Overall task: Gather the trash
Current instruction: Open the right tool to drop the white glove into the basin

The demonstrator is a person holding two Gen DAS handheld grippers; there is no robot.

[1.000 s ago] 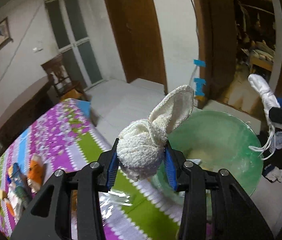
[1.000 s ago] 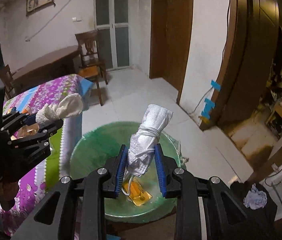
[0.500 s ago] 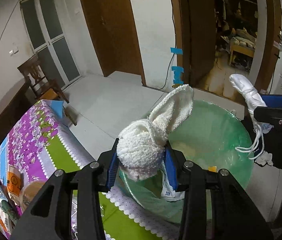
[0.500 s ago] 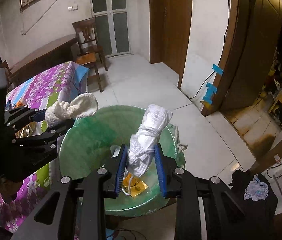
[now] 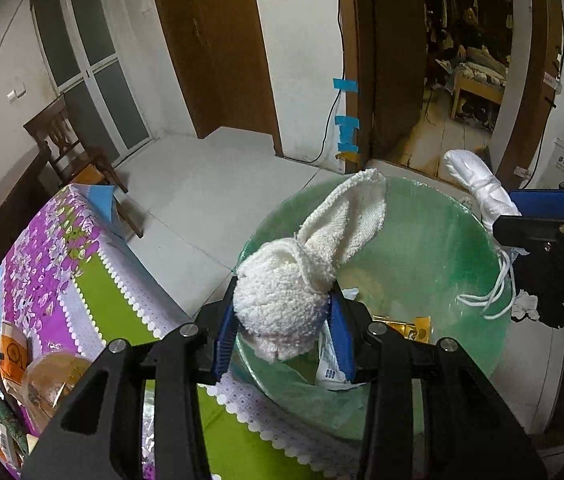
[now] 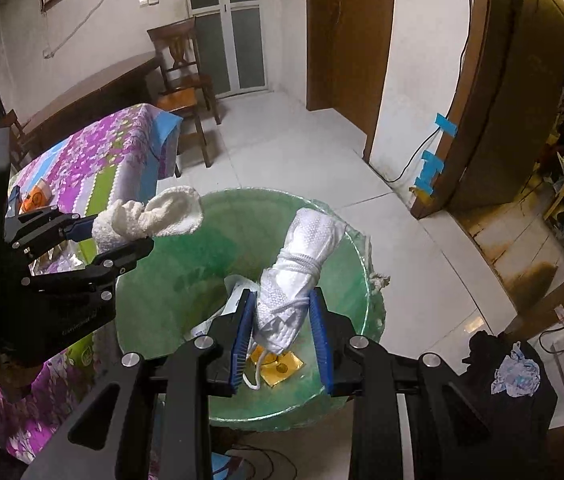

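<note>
Terry-cloth bundle (image 5: 282, 308) sits clenched in our left gripper (image 5: 282, 328), hanging over the near-left rim of the green bin (image 5: 442, 216). Our right gripper (image 6: 280, 320) grips a tied white cloth roll (image 6: 302, 264) above the bin's middle, w/ strings dangling. Yellow wrapper (image 6: 282, 368) and white paper lie at the bin's bottom. Floral tablecloth (image 5: 46, 264) is just left of the bin, w/ packets on it.
</note>
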